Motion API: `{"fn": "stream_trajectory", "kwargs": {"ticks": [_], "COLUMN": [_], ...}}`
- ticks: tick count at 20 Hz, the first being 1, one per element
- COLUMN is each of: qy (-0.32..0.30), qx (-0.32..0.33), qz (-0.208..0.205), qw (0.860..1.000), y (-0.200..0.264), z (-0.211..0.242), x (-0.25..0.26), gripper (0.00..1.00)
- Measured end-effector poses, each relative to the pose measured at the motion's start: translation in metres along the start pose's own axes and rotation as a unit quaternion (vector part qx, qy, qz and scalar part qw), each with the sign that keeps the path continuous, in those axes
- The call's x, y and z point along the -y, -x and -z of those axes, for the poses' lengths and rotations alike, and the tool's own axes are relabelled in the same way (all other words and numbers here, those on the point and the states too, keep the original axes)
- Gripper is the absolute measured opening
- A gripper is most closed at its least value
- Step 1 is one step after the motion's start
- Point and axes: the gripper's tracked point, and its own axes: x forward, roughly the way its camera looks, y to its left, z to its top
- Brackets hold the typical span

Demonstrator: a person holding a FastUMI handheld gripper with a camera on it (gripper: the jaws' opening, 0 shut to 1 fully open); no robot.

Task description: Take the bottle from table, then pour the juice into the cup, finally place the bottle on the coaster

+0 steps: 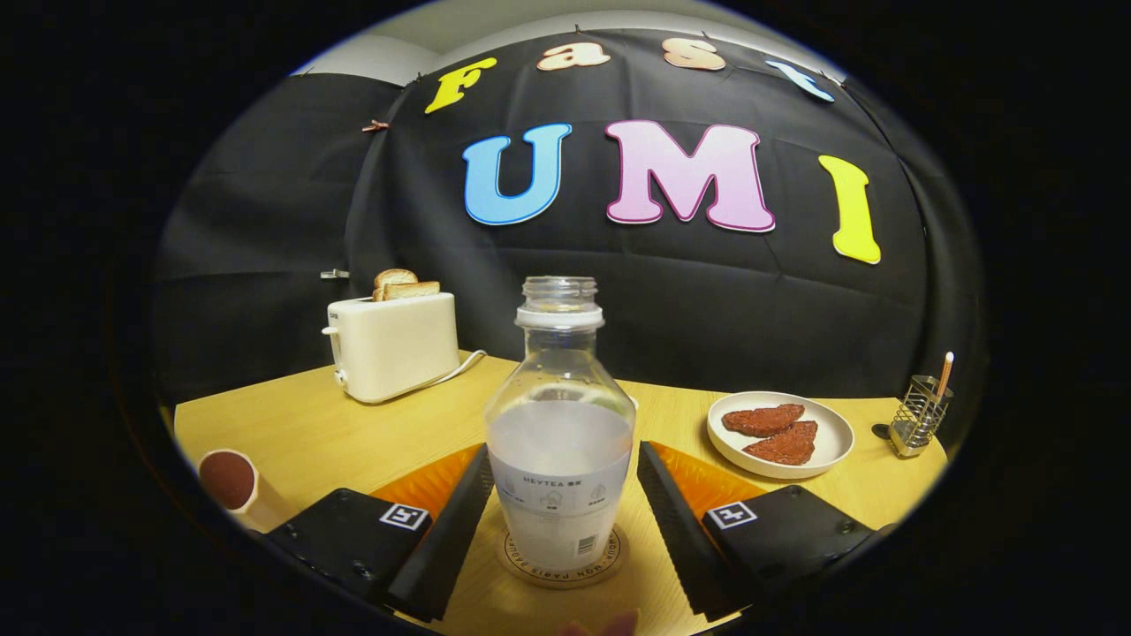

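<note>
A clear, uncapped bottle (559, 433) with whitish juice in its lower half stands upright on a round wooden coaster (562, 558). It sits between the two fingers of my gripper (562, 508), which is open, with a visible gap on each side of the bottle. A cup (235, 484) with a dark inside stands on the table off to the left of the left finger.
On the wooden table (336, 442), a white toaster (393, 344) with bread slices stands at the back left. A white plate (781, 434) with two brown slices lies ahead on the right, and a wire holder (919, 413) with a stick stands beyond it.
</note>
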Motion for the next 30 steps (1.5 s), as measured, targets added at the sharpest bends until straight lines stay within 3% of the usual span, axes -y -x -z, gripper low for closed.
{"fn": "stream_trajectory", "kwargs": {"ticks": [14, 19, 23, 30], "qy": [-0.003, -0.015, 0.026, 0.042], "qx": [0.025, 0.045, 0.052, 0.089], "qz": [0.005, 0.052, 0.109, 0.157], "qw": [1.0, 0.998, 0.992, 0.983], "y": [0.075, 0.122, 0.163, 0.231], "z": [-0.047, -0.09, -0.136, -0.219], "x": [0.001, 0.012, 0.039, 0.065], "gripper": [0.98, 0.98, 0.98, 0.98]}}
